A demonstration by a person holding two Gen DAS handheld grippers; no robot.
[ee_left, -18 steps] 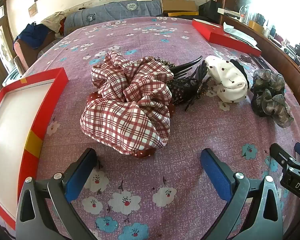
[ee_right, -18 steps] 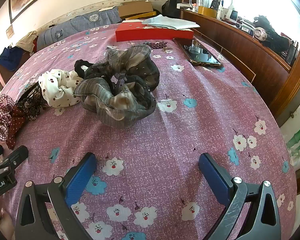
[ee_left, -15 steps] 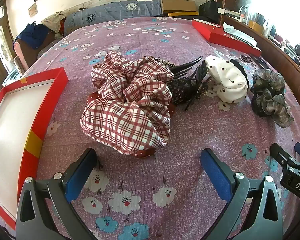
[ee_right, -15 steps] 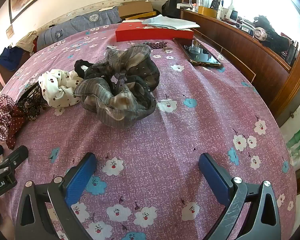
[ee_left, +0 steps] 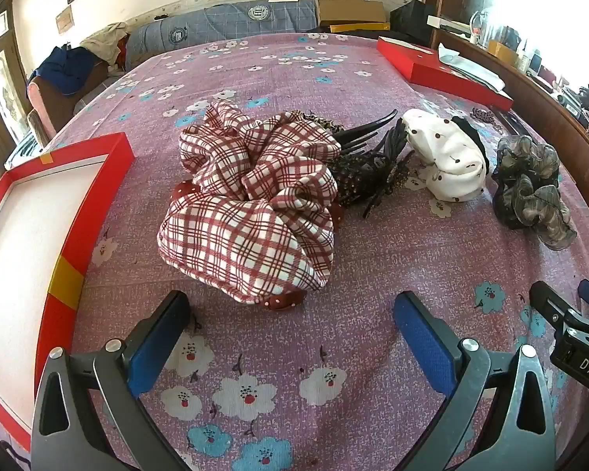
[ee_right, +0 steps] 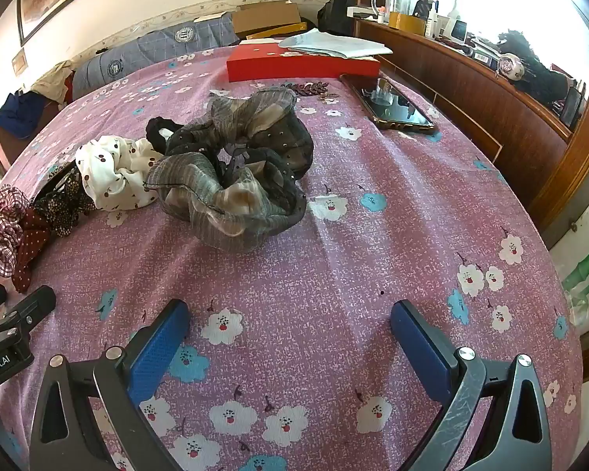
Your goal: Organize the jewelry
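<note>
Left fingers (ee_left: 290, 325) wide open, empty, just short of the plaid scrunchie (ee_left: 255, 204) on the bed (ee_left: 373, 274). Right fingers (ee_right: 290, 333) also wide open, empty, near the grey scrunchie (ee_right: 235, 180). Both soft, light, squashy; likely to sag. Pinch a thick fold at the near edge. Red tray (ee_left: 78, 235) sits left of the plaid one.

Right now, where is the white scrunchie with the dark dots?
In the right wrist view the white dotted scrunchie lies on the bedspread left of centre, touching the grey sheer scrunchie on its right, with the dark hair clip on its left.
</note>
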